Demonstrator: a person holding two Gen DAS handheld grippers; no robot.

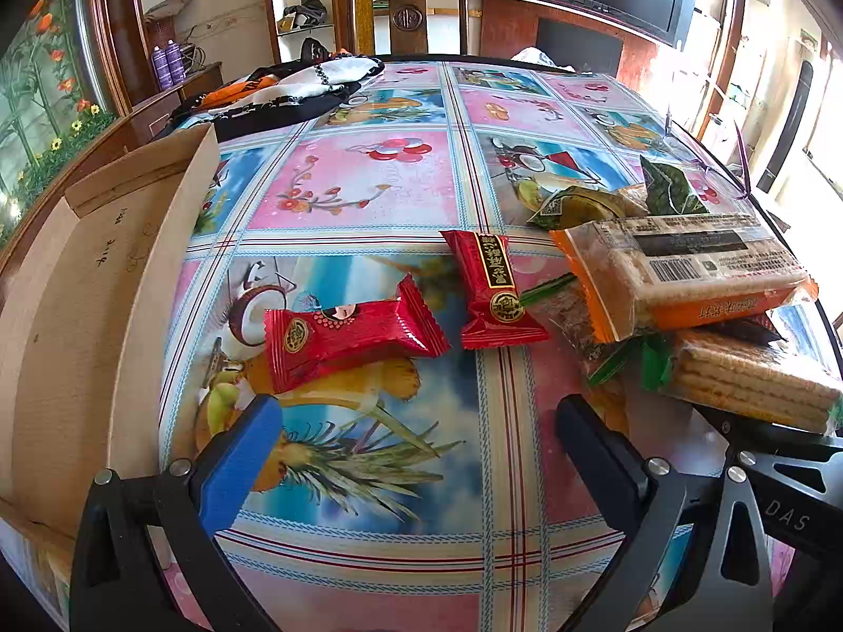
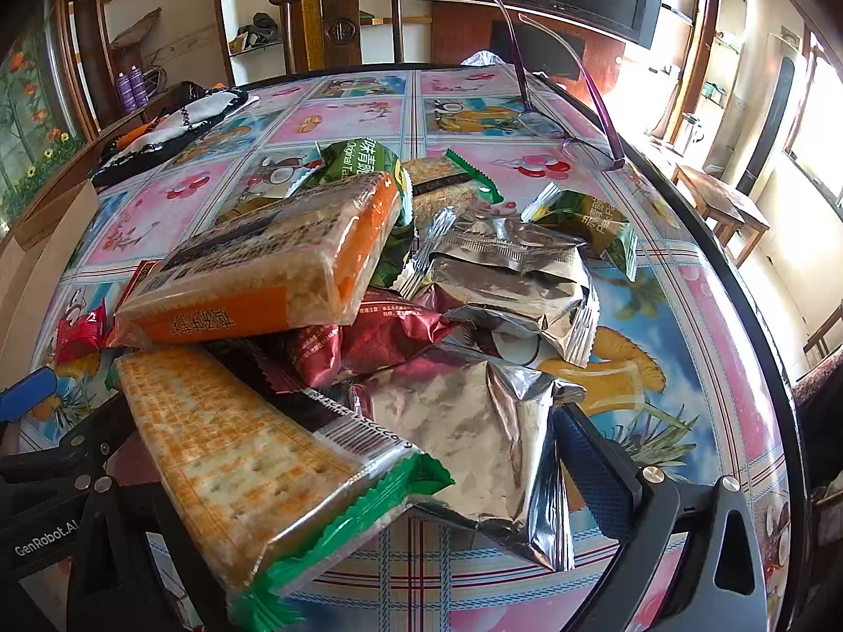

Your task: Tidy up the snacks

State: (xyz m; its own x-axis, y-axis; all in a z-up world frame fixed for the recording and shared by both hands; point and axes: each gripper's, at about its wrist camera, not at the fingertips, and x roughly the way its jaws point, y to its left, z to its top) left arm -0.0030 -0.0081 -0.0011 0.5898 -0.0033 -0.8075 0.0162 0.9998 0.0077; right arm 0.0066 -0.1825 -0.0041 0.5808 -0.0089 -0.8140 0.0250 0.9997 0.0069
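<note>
My left gripper (image 1: 421, 421) is open and empty, just above the table. Two red snack packets lie ahead of it: one (image 1: 350, 332) to the left, one (image 1: 492, 289) in the middle. An orange cracker pack (image 1: 685, 274) tops a snack pile at the right. In the right wrist view my right gripper (image 2: 369, 453) is open around the pile's near end: a green-ended cracker pack (image 2: 253, 463) and a silver foil packet (image 2: 474, 437) lie between its fingers. The left finger is hidden under the cracker pack. The orange cracker pack (image 2: 274, 263) lies behind them.
An open cardboard box (image 1: 79, 305) stands at the table's left edge. Folded cloth (image 1: 284, 89) lies at the far left of the table. Purple-framed glasses (image 2: 558, 121) rest near the far right rim. More green, silver and dark red packets (image 2: 506, 274) fill the pile. A chair (image 1: 408, 10) stands behind.
</note>
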